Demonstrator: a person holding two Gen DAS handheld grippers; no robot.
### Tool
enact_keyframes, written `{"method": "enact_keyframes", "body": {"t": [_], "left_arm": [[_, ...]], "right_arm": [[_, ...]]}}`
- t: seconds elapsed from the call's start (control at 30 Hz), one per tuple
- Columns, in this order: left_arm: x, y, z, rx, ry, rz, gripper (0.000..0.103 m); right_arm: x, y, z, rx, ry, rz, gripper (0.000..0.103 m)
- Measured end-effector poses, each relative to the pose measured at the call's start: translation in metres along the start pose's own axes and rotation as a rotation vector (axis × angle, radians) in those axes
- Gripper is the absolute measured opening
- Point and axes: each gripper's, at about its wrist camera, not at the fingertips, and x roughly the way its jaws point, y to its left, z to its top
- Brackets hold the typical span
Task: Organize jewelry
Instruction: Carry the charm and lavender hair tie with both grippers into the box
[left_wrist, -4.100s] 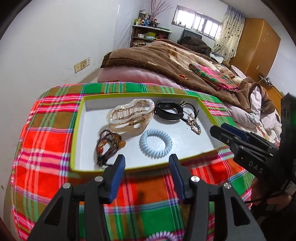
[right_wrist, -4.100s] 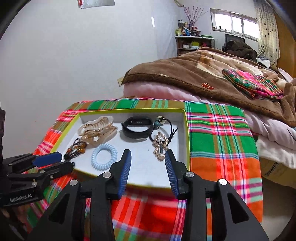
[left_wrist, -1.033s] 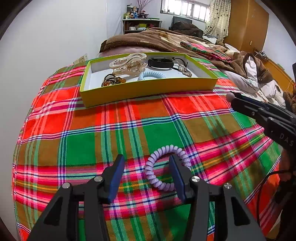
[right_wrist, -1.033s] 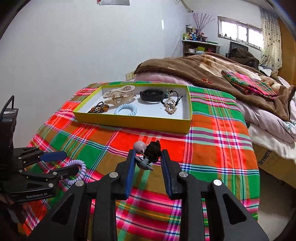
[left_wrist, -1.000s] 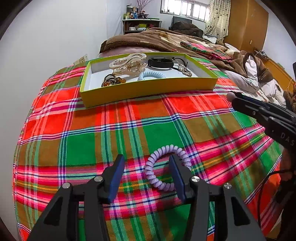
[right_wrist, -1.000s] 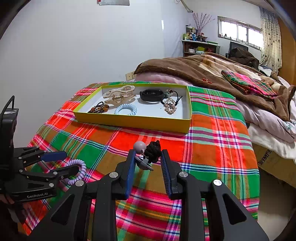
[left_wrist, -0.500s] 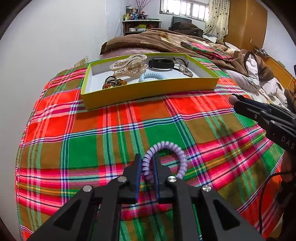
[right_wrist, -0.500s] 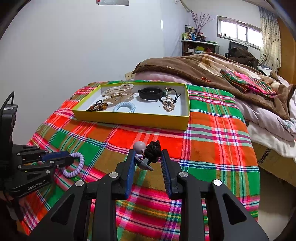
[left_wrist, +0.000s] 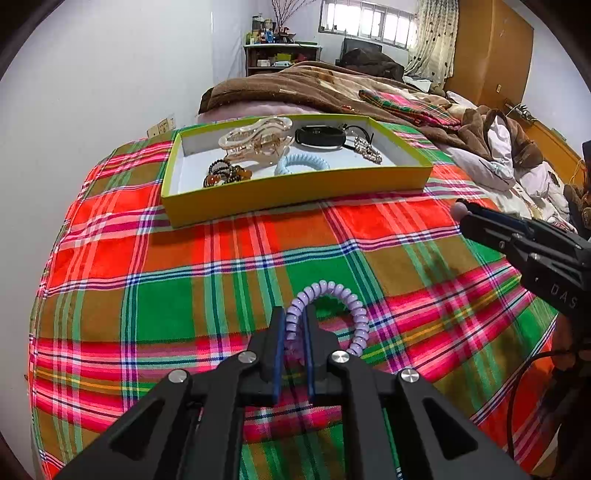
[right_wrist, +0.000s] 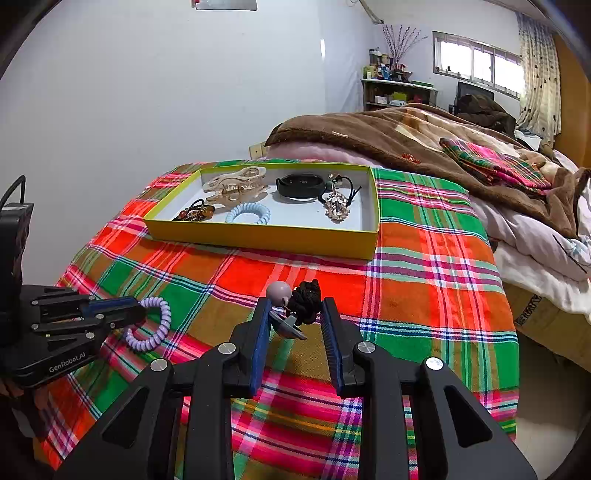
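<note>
The left tongs (left_wrist: 294, 325) had pinched the purple coil hair tie (left_wrist: 334, 314) above the plaid bench cloth (left_wrist: 221, 280). The right tongs (right_wrist: 295, 317) gripped a knotted black hair tie (right_wrist: 304, 300), near the yellow tray (right_wrist: 258, 236) of jewelry.

The surface (right_wrist: 424, 266) is covered edge to edge by a plaid cloth (left_wrist: 207, 295) in red, green and orange. A shallow yellow-green tray (right_wrist: 258, 236) sits flat on the cloth toward the far side. The near cloth shows no other loose item. Behind the surface, a bed (right_wrist: 535, 236) carries a brown blanket (right_wrist: 369, 140) and a folded plaid cloth (right_wrist: 495, 166).
</note>
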Motion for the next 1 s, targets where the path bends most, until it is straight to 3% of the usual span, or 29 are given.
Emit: {"method": "enact_keyframes", "body": {"t": [0.47,1.0], "left_arm": [[-0.014,0.001,0.016,-0.005,-0.041,-0.012,0.01],[-0.017,0.004,0.065,-0.012,-0.079,-0.039,0.01]], "right_arm": [[-0.01,-0.002,0.01,0.008,-0.026,-0.005,0.028],[-0.016,-0.017,0.037,0.036,-0.055,-0.022,0.028]]}}
